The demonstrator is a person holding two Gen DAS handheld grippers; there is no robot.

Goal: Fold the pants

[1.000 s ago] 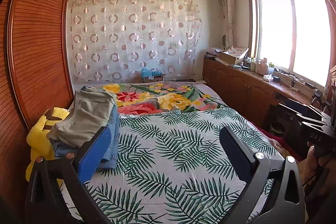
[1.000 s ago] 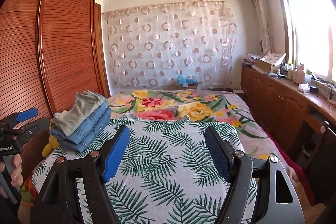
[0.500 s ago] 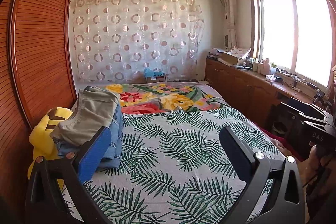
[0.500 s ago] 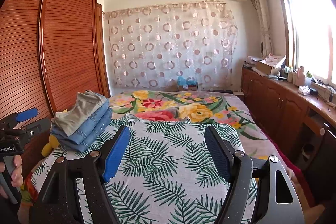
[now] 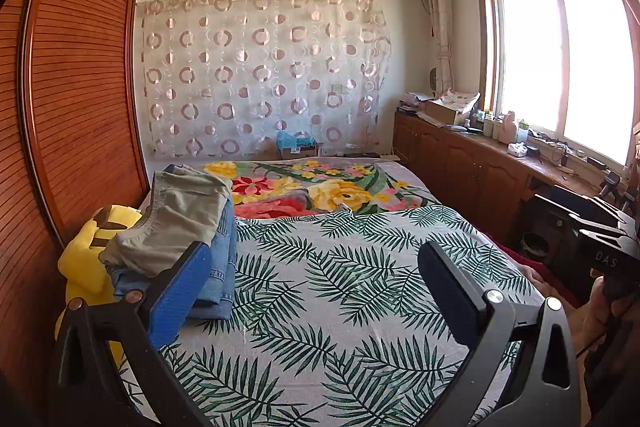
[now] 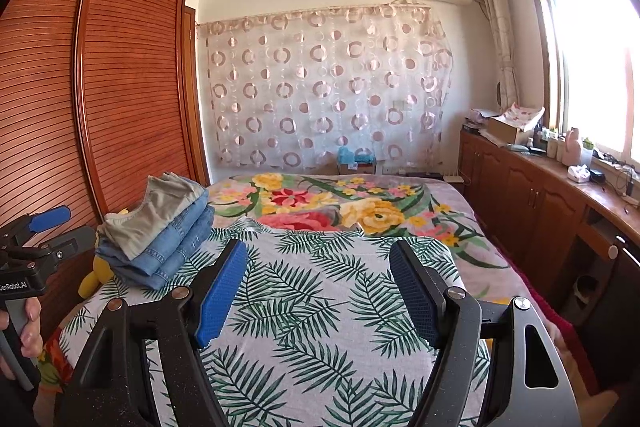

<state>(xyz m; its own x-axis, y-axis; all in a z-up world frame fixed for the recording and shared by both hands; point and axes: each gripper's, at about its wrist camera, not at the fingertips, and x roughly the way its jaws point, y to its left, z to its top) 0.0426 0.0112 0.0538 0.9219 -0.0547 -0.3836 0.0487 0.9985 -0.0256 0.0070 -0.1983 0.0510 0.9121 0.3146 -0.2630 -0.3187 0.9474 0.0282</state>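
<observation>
A stack of folded pants lies on the bed's left side: khaki pants (image 5: 180, 219) on top of blue jeans (image 5: 222, 267); the stack also shows in the right wrist view (image 6: 160, 227). My left gripper (image 5: 312, 279) is open and empty, held above the leaf-print bedspread (image 5: 340, 287), right of the stack. My right gripper (image 6: 318, 283) is open and empty above the same bedspread (image 6: 320, 307). The left gripper's body (image 6: 28, 251) shows at the left edge of the right wrist view.
A yellow plush toy (image 5: 88, 259) sits beside the stack against the wooden wardrobe (image 5: 80, 99). A floral blanket (image 5: 320, 187) covers the far end of the bed. Wooden cabinets with clutter (image 5: 480, 163) run under the window on the right.
Both views have shifted slightly; the grippers drifted a little but stayed open and empty. The stack has not moved.
</observation>
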